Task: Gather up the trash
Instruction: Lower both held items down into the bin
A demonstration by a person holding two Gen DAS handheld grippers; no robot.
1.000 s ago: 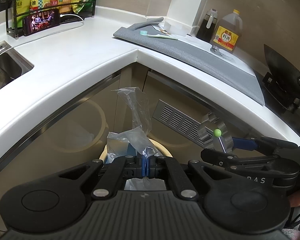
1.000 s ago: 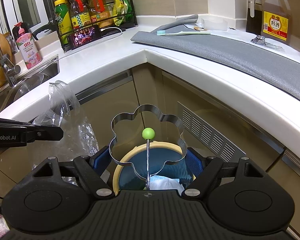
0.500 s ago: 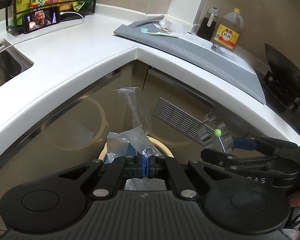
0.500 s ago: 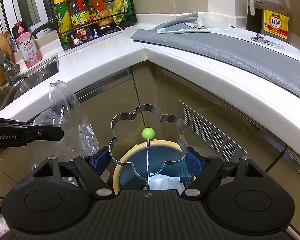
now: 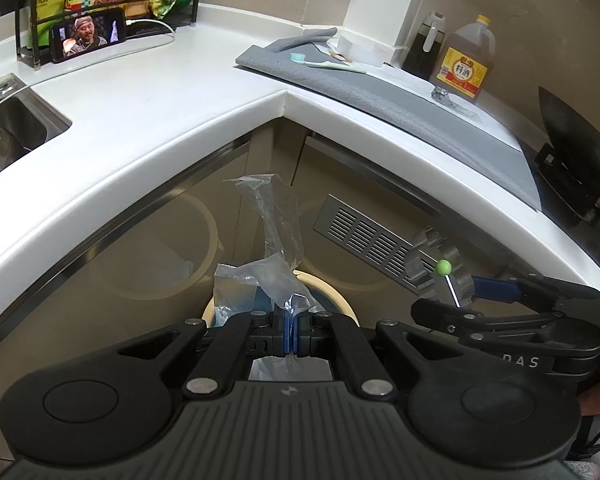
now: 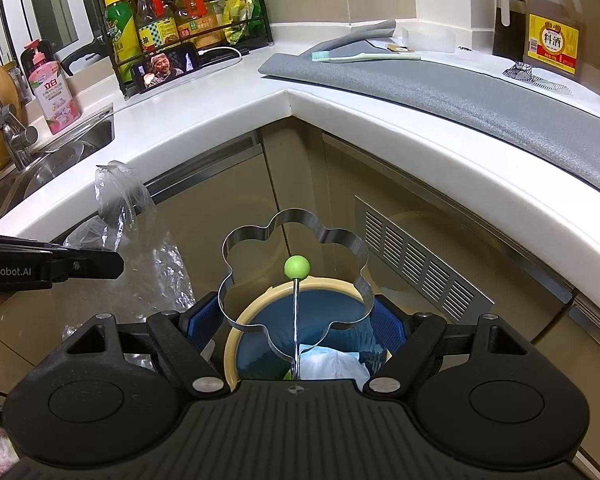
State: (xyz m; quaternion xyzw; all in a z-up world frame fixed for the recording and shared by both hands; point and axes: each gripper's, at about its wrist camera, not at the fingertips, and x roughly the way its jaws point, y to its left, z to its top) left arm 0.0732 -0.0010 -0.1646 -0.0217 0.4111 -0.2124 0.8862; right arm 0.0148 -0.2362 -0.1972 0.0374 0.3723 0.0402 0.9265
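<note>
My left gripper point(image 5: 291, 330) is shut on a crumpled clear plastic bag point(image 5: 274, 248) and holds it above a round trash bin point(image 5: 340, 300) with a cream rim and blue inside. My right gripper point(image 6: 296, 324) is shut on a flower-shaped metal egg ring point(image 6: 340, 240) with a green knob point(image 6: 297, 267), held over the same bin point(image 6: 236, 340). White trash lies in the bin. The bag also shows in the right wrist view point(image 6: 128, 208), left of the ring. The ring shows in the left wrist view point(image 5: 440, 268), to the right.
A white corner countertop point(image 5: 148, 104) curves above the bin. A grey mat point(image 6: 460, 88) carries a toothbrush point(image 6: 360, 56) and crumpled foil point(image 6: 528, 74). A sink point(image 6: 60, 152), bottle rack point(image 6: 180, 20), phone point(image 6: 166, 66) and oil bottle point(image 6: 554, 24) stand behind. A vent grille point(image 6: 420, 264) is on the cabinet.
Both grippers keep their holds over the bin and hardly move. The left wrist view has shifted slightly along the counter.
</note>
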